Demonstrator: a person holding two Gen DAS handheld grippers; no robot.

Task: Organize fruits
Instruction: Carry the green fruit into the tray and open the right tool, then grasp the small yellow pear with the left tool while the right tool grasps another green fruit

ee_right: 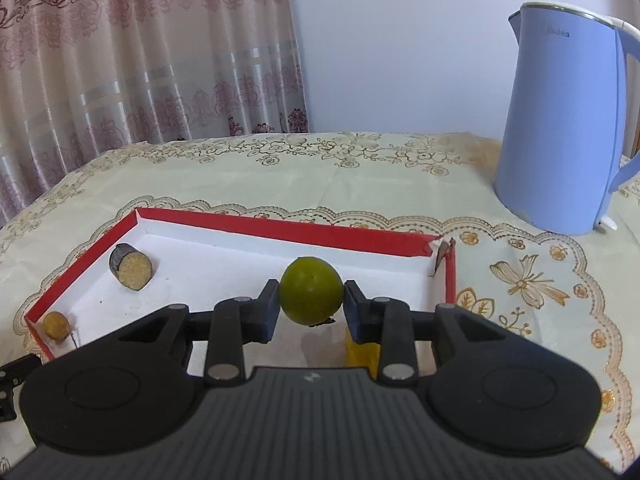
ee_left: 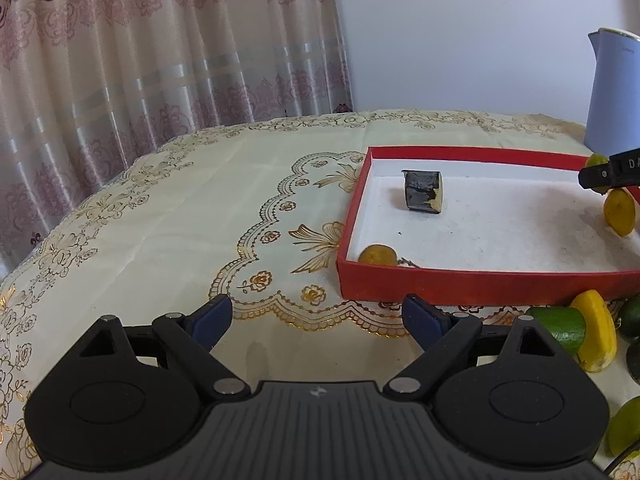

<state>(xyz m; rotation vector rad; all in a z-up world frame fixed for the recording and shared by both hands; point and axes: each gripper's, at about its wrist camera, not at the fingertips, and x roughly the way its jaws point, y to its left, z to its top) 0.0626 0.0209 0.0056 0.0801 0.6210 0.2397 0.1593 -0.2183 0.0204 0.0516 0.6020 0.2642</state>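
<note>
A red tray (ee_right: 280,232) with a white floor lies on the tablecloth. My right gripper (ee_right: 311,306) hovers over the tray's right part, its pads against both sides of a round green fruit (ee_right: 311,286). A yellow piece (ee_right: 362,354) lies in the tray just below it. In the left wrist view that gripper's finger (ee_left: 608,172) enters from the right edge. A dark cylinder piece with a yellow cut face (ee_left: 422,196) and a small orange-yellow piece (ee_left: 378,255) lie in the tray's left part. My left gripper (ee_left: 316,312) stands open over the cloth in front of the tray (ee_left: 440,284), with nothing between its fingers.
Loose fruit lies on the cloth in front of the tray at the right: a green piece (ee_left: 560,326), a yellow piece (ee_left: 596,332), dark green ones (ee_left: 632,316). A blue kettle (ee_right: 560,120) stands behind the tray at the right. Curtains hang behind the table's far left edge.
</note>
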